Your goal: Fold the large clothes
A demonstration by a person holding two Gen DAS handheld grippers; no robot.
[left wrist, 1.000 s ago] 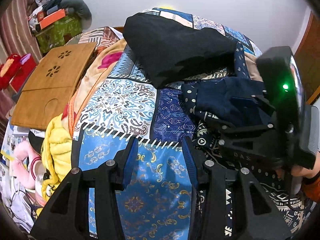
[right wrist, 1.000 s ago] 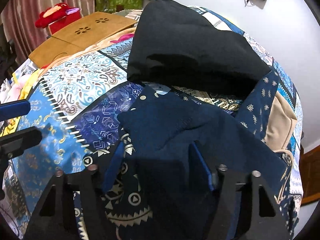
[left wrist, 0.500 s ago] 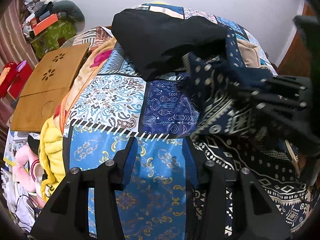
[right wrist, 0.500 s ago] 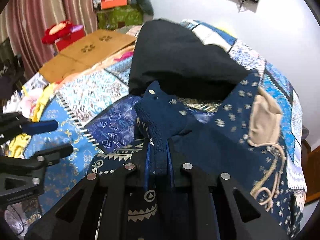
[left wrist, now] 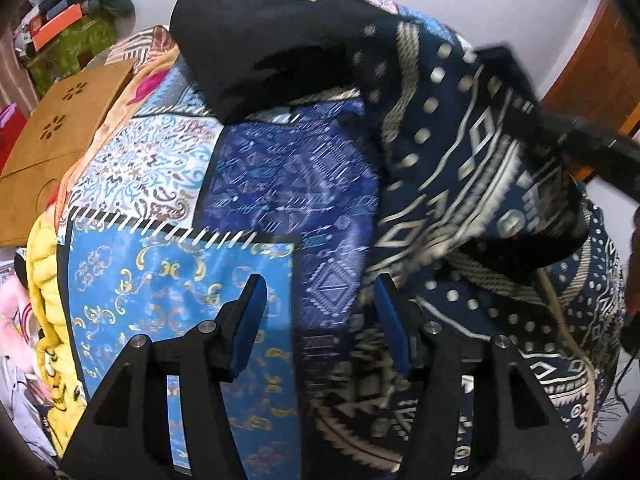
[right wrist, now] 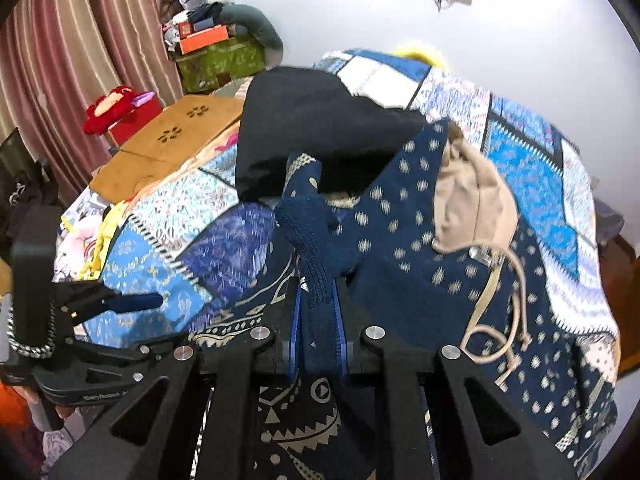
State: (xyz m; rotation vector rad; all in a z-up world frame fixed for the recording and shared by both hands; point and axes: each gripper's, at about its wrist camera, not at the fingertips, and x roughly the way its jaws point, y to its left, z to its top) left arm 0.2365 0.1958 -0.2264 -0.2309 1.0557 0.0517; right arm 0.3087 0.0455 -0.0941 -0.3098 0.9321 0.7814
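Your right tool (right wrist: 318, 312) is clamped on the hoodie's (right wrist: 400, 256) knit cuff. Your left tool (left wrist: 320, 312) stands apart, just widened, nothing between, over the bed (left wrist: 180, 280).

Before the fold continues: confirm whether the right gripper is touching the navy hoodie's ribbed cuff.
Touching: the right wrist view shows the right gripper clamped on the ribbed cuff.

Right tool (right wrist: 318, 312) now clamped on ribbed cuff (right wrist: 316, 240) of navy patterned garment (right wrist: 420, 248), raised off bed (left wrist: 180, 300), fabric draped up at right. Left tool (left wrist: 320, 312) jaws just opened wider, nothing between them, nearer garment's edge.
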